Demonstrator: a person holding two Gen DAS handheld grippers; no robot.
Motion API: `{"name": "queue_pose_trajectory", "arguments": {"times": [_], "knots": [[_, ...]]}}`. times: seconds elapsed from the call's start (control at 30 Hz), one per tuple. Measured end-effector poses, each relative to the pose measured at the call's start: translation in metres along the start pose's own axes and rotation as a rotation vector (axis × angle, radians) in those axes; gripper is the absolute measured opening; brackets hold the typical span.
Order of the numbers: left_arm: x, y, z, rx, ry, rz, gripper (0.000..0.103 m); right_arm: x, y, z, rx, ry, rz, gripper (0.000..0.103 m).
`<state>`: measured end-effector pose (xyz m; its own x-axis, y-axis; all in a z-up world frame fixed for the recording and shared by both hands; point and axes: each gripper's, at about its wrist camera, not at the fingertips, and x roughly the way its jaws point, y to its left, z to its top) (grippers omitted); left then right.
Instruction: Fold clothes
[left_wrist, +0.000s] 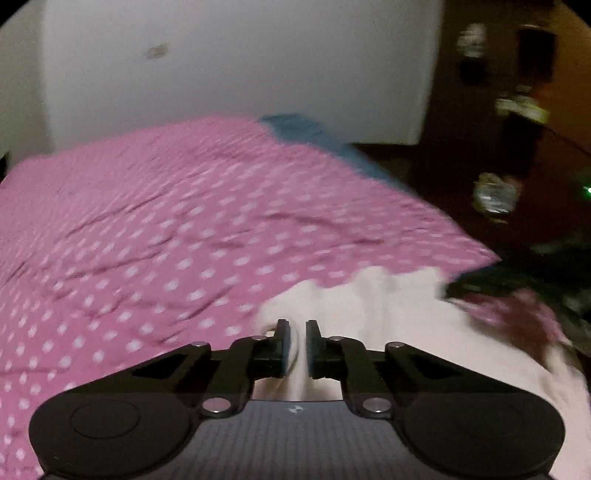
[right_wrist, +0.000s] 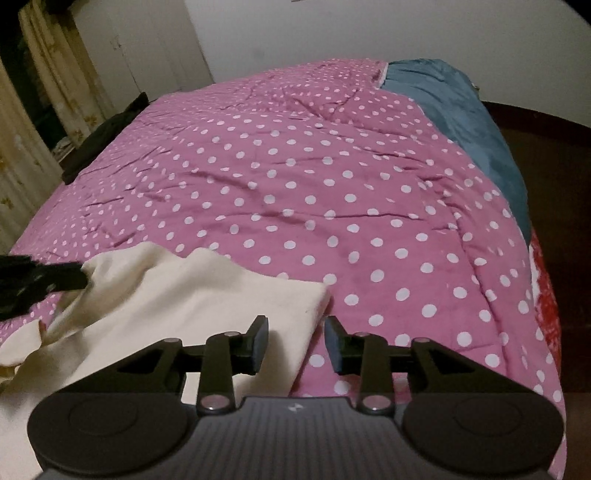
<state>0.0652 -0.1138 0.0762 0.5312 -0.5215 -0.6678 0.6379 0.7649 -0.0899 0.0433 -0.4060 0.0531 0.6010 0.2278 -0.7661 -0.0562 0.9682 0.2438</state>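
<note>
A cream garment (right_wrist: 177, 295) lies at the near edge of a bed with a pink polka-dot cover (right_wrist: 295, 177). My left gripper (left_wrist: 297, 332) is shut on a bunched fold of the cream garment (left_wrist: 369, 310) and holds it up; the left wrist view is blurred by motion. In the right wrist view the left gripper's fingers (right_wrist: 62, 280) show at the far left, pinching the garment's edge. My right gripper (right_wrist: 297, 332) is open, its jaws either side of the garment's right corner, with nothing held.
A teal blanket (right_wrist: 461, 110) lies at the bed's far right corner. A dark cloth (right_wrist: 103, 140) lies on the bed's left edge near curtains (right_wrist: 22, 147). A white wall (right_wrist: 369, 29) stands behind. Dark floor with clutter (left_wrist: 495, 192) lies right of the bed.
</note>
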Motion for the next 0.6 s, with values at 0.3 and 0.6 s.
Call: {"name": "queue_pose_trajectory", "arguments": {"times": [0.3,0.6], "knots": [[-0.022,-0.02,-0.008,0.037,-0.007,-0.125,0.014,0.005,-0.002,0.004,0.009,-0.001,0.015,0.034],[0.001,0.045,0.01,-0.222,0.013,0.162,0.056,0.021,-0.009,0.008,0.055,0.028,0.052,0.034]]}}
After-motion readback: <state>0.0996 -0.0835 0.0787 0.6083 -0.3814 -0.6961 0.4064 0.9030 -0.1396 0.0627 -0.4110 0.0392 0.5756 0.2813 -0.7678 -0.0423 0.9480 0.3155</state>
